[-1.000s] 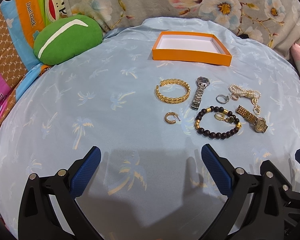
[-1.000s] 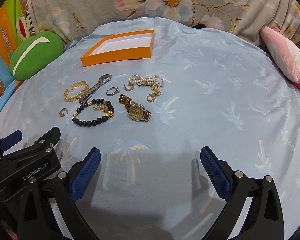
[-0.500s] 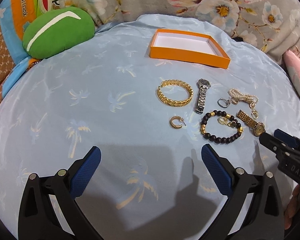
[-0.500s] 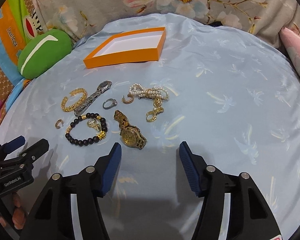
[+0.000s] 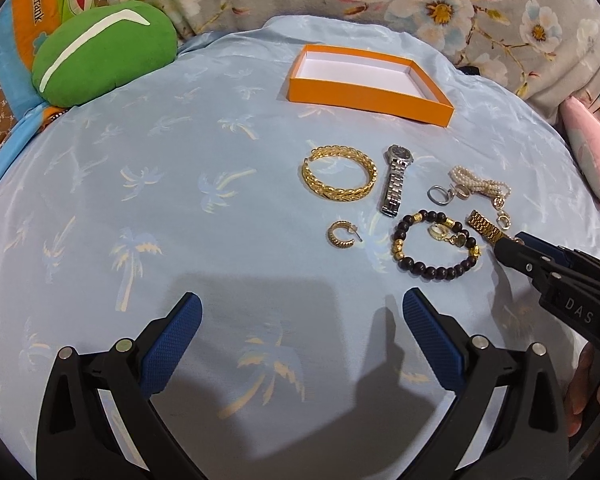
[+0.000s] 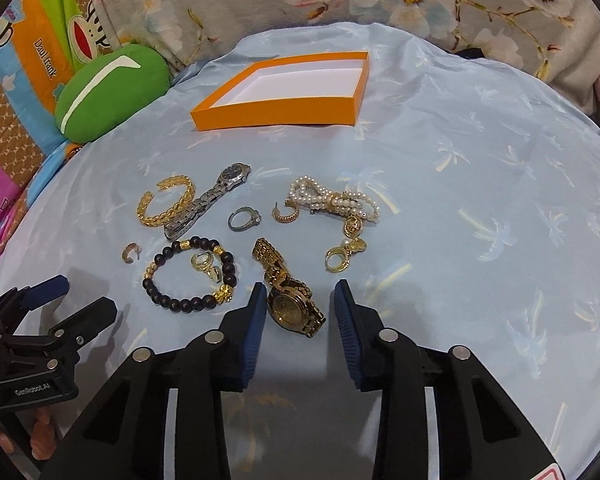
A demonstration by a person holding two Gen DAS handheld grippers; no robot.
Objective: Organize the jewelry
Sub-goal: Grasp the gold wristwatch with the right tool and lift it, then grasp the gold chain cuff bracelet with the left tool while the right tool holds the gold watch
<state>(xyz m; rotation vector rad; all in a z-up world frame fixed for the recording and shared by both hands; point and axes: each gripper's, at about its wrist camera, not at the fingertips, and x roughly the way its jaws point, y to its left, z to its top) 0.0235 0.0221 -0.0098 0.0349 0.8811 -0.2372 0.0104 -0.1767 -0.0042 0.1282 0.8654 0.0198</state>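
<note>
My right gripper [image 6: 300, 312] has just been closing, its pads flanking the gold watch [image 6: 294, 306] without pressing it yet. My left gripper [image 5: 302, 336] hovers spread over bare cloth. Farther off lie the beaded bracelet [image 6: 190, 274], the pearl bracelet [image 6: 332, 200], then the orange box [image 6: 276, 114].

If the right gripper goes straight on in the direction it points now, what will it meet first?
Most likely the gold watch. It lies between the fingers of the right gripper, whose jaws have just been closing and do not yet press on it. Depth is uncertain.
</note>
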